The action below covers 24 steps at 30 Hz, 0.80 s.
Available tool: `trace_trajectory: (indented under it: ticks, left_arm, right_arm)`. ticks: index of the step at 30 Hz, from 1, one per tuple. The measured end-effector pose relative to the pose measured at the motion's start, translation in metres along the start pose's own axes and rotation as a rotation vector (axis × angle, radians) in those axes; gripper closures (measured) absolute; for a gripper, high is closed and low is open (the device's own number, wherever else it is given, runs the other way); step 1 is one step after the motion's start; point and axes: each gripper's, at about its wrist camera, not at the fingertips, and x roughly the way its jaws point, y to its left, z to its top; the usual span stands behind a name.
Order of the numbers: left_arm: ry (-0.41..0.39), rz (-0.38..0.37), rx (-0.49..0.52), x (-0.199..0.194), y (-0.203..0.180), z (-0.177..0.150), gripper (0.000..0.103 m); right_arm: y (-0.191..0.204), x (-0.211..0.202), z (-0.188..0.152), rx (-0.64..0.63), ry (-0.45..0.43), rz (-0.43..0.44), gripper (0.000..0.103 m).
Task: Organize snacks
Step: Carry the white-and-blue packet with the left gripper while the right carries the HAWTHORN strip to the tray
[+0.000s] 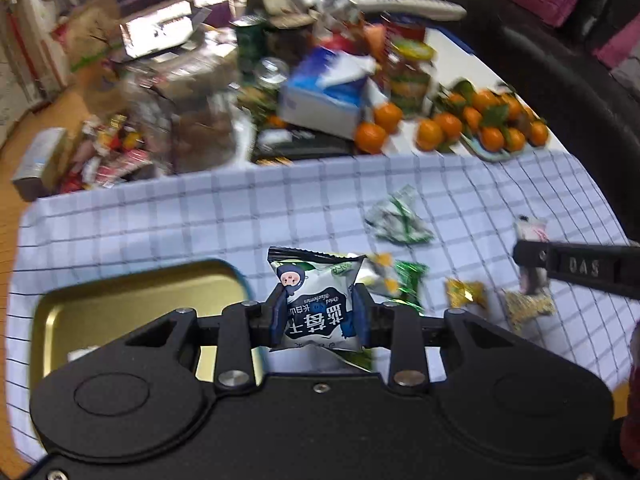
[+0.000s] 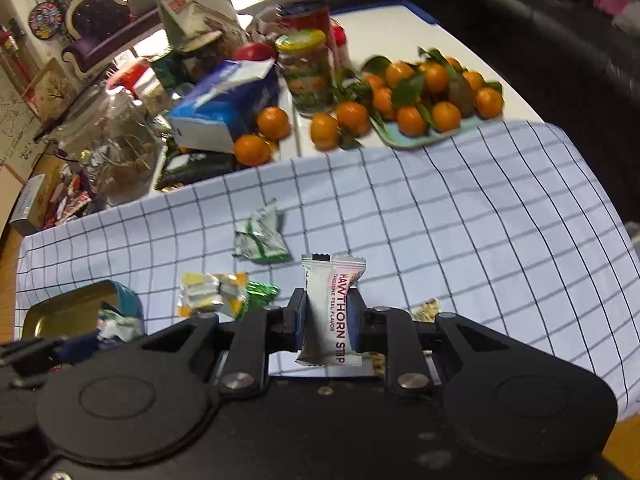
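My left gripper (image 1: 319, 304) is shut on a white and blue dried blueberry packet (image 1: 316, 300), held above the checked cloth just right of a gold-lined tin (image 1: 120, 304). My right gripper (image 2: 327, 312) is shut on a white hawthorn strip packet (image 2: 332, 312), held upright above the cloth. The right gripper also shows at the right edge of the left wrist view (image 1: 532, 264). The tin shows at the left of the right wrist view (image 2: 68, 308). Loose snacks lie on the cloth: a green and white packet (image 1: 400, 220) (image 2: 260, 236), a yellow packet (image 2: 208, 294), a green one (image 2: 262, 292), a gold one (image 1: 466, 292).
The blue checked cloth (image 2: 480, 220) covers the near table. Behind it stand a tray of tangerines (image 2: 432, 96), loose tangerines (image 2: 272, 122), a blue tissue box (image 2: 224, 108), a jar (image 2: 308, 68) and a heap of packets at far left (image 1: 104, 156). A black sofa (image 2: 560, 20) lies beyond.
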Motion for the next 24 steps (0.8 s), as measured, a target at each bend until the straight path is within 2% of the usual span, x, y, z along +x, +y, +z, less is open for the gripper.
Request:
trace_trajectory:
  ticks: [4,8,13,17,20,24]
  left_arm:
    - [-0.028,0.077,-0.061,-0.010,0.039,0.011,0.062]
    - [-0.064,0.173,-0.142,-0.014,0.078,0.011,0.062]
    - [-0.013,0.227,-0.245,-0.008,0.124,0.008,0.062]
    - [-0.019,0.280,-0.259,-0.009,0.148,0.009,0.062]
    - [-0.015,0.289,-0.289,-0.007,0.165,0.009,0.062]
    - [0.023,0.293,-0.351,0.001,0.186,0.006,0.061]
  right_arm:
    - [0.024,-0.001,-0.001,-0.059,-0.045,0.019,0.080]
    - [0.054,-0.006,-0.002,-0.143,-0.083,0.077,0.080]
    - [0.095,-0.019,-0.004,-0.270,-0.129,0.158,0.080]
    - [0.128,-0.018,-0.002,-0.300,-0.088,0.256,0.080]
    - [0.155,-0.007,-0.001,-0.316,-0.041,0.305,0.080]
    - [0.187,0.001,-0.010,-0.357,-0.025,0.367,0.080]
